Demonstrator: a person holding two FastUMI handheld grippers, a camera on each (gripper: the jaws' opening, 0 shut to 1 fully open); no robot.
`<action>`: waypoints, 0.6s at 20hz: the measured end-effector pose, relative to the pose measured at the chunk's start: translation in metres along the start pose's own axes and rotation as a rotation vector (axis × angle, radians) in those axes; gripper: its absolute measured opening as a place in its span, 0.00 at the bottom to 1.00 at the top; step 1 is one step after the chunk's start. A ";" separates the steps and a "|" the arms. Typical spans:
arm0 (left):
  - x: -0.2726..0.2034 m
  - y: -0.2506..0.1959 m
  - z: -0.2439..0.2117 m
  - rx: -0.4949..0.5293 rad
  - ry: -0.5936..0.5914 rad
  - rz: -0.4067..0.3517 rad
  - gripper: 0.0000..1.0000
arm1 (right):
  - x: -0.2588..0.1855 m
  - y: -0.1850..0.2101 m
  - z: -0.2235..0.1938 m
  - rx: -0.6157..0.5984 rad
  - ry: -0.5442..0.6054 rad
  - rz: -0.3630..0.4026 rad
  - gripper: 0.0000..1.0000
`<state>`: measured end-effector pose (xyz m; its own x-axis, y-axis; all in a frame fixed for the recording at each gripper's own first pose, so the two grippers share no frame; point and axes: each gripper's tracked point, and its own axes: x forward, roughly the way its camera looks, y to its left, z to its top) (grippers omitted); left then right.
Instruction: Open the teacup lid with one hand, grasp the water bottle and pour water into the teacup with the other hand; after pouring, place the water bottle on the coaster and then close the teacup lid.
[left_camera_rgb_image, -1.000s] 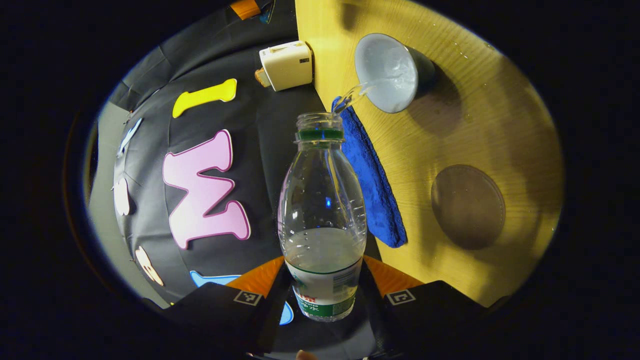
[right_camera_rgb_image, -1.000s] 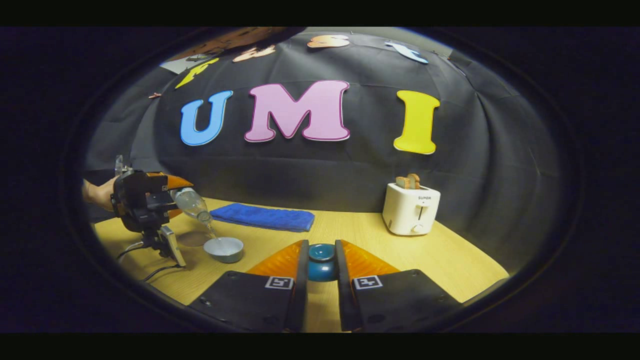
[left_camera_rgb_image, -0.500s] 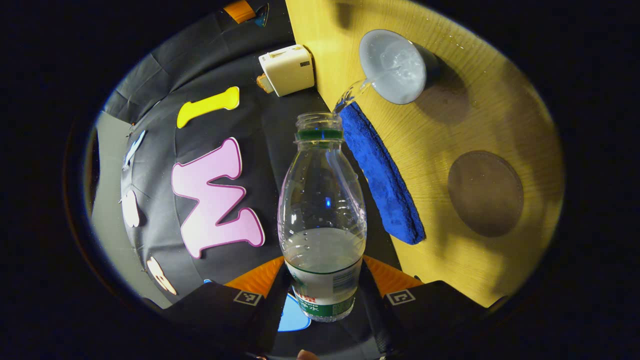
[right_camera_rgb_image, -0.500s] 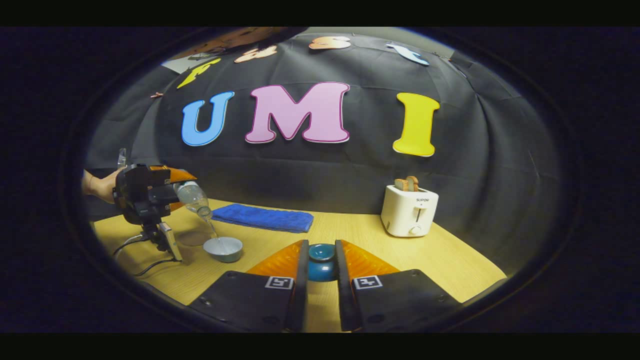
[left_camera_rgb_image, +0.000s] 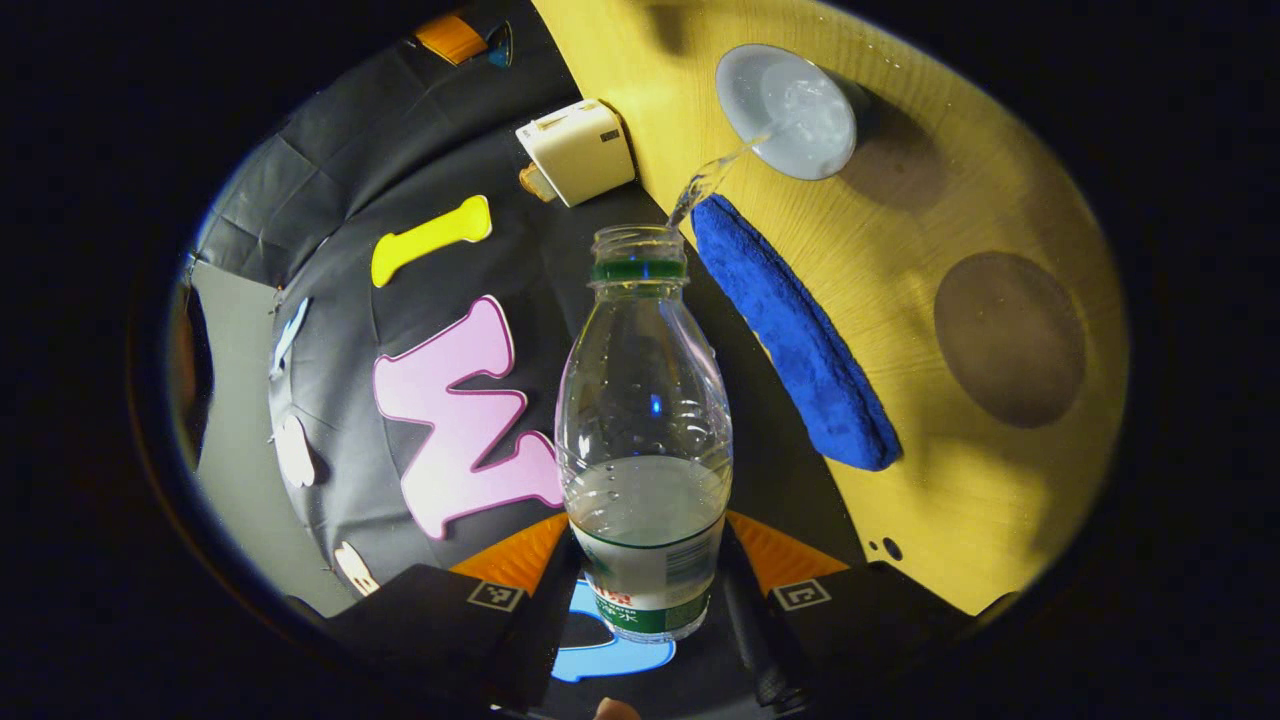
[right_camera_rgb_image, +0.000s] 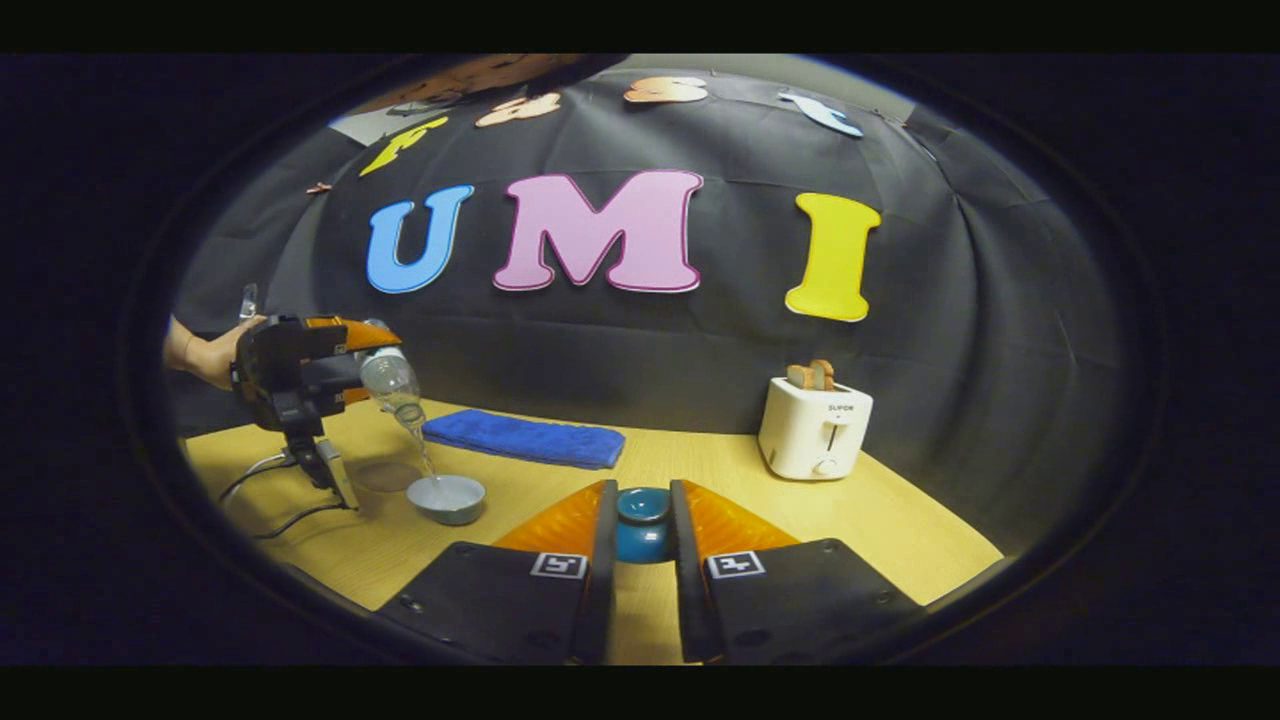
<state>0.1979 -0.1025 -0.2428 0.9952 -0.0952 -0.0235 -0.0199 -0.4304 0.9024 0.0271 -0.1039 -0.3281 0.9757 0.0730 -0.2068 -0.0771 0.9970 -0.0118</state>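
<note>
The left claw (left_camera_rgb_image: 645, 590), pinching the water bottle (left_camera_rgb_image: 645, 440), has lifted and the stream into the teacup (left_camera_rgb_image: 790, 110) on the bench (left_camera_rgb_image: 940, 480) has thinned, so pouring looks nearly done, while the right claw (right_camera_rgb_image: 643, 560) stays clamped on the lid (right_camera_rgb_image: 643, 525), coaster (left_camera_rgb_image: 1010, 340) next.

We see each claw (right_camera_rgb_image: 642, 570) built with a black housing bearing square coded markers; black cables (right_camera_rgb_image: 262, 495) trail from the left claw (right_camera_rgb_image: 300, 375).
</note>
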 end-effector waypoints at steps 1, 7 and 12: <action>-0.001 0.004 -0.001 0.010 -0.002 0.015 0.75 | -0.001 0.000 -0.001 -0.005 -0.001 0.000 0.29; 0.003 0.024 0.008 0.064 -0.049 0.089 0.75 | -0.001 -0.002 0.000 -0.008 -0.003 0.002 0.29; 0.007 0.035 0.011 0.115 -0.090 0.124 0.75 | -0.001 0.000 0.000 -0.022 -0.005 0.009 0.33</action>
<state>0.2030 -0.1282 -0.2167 0.9720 -0.2314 0.0415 -0.1574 -0.5095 0.8460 0.0263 -0.1041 -0.3274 0.9759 0.0825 -0.2020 -0.0907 0.9954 -0.0316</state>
